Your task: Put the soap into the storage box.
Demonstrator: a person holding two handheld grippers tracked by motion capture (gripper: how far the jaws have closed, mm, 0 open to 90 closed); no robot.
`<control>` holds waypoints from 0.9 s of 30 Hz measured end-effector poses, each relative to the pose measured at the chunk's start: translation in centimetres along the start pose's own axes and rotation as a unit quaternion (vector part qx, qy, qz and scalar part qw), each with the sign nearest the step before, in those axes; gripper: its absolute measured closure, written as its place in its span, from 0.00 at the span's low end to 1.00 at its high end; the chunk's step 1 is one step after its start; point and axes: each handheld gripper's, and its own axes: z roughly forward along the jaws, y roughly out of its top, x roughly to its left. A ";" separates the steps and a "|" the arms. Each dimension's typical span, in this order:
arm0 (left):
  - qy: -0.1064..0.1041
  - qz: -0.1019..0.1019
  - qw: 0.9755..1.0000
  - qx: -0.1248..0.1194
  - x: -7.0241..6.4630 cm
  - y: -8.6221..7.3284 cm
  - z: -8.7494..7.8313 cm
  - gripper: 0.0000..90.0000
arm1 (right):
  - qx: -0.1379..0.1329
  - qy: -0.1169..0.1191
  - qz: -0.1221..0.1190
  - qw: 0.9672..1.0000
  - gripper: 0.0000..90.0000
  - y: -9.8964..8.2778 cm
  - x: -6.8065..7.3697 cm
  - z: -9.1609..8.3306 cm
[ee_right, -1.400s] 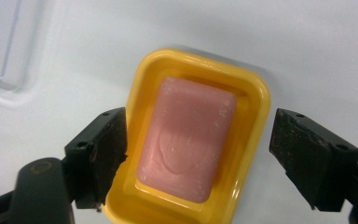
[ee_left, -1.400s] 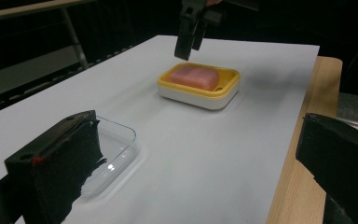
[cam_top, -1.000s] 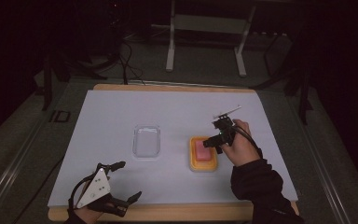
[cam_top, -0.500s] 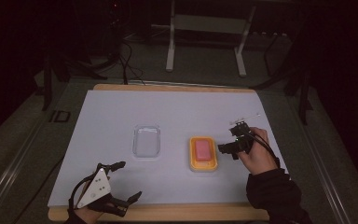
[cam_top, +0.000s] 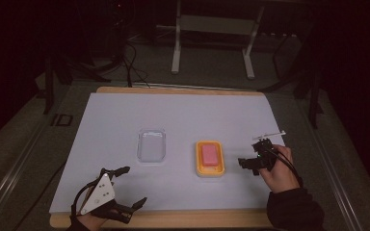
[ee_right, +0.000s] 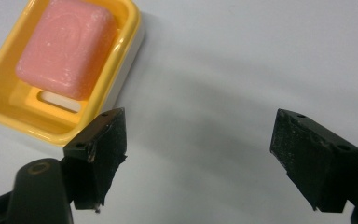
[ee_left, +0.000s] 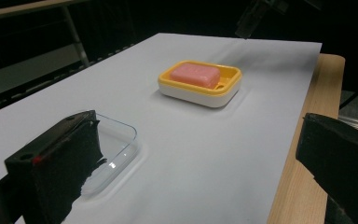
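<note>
Quick count of what's on the table: one pink soap bar, sitting in one yellow soap dish (the dish has a white base, still just one piece as far as I can tell). One clear plastic lid beside it. One white sheet covering one wooden table. Two handheld grippers, left gripper and right gripper, each with two black jaws.

High view looks down over the bench; both claw views, close and low, share the soap dish.
</note>
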 end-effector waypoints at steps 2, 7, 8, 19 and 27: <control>0.000 0.000 1.000 0.000 0.0 0.0 0.0 0.01 | -0.013 -0.003 0.006 1.000 0.20 -0.5 -0.2 -0.1; -0.001 0.000 1.000 0.001 0.0 0.0 0.0 0.01 | -0.003 -0.002 0.007 1.000 0.19 -1.8 -0.5 0.2; -0.001 0.001 1.000 0.001 0.0 0.0 0.0 0.01 | -0.009 -0.005 0.006 1.000 0.19 -2.1 -0.5 0.2; -0.003 0.002 1.000 0.000 0.0 0.0 0.0 0.01 | -0.019 -0.023 0.012 0.999 0.21 -4.1 -1.2 0.7; -0.005 0.001 1.000 0.001 0.0 0.0 0.1 0.01 | -0.019 -0.023 0.015 0.999 0.21 -4.3 -1.5 1.0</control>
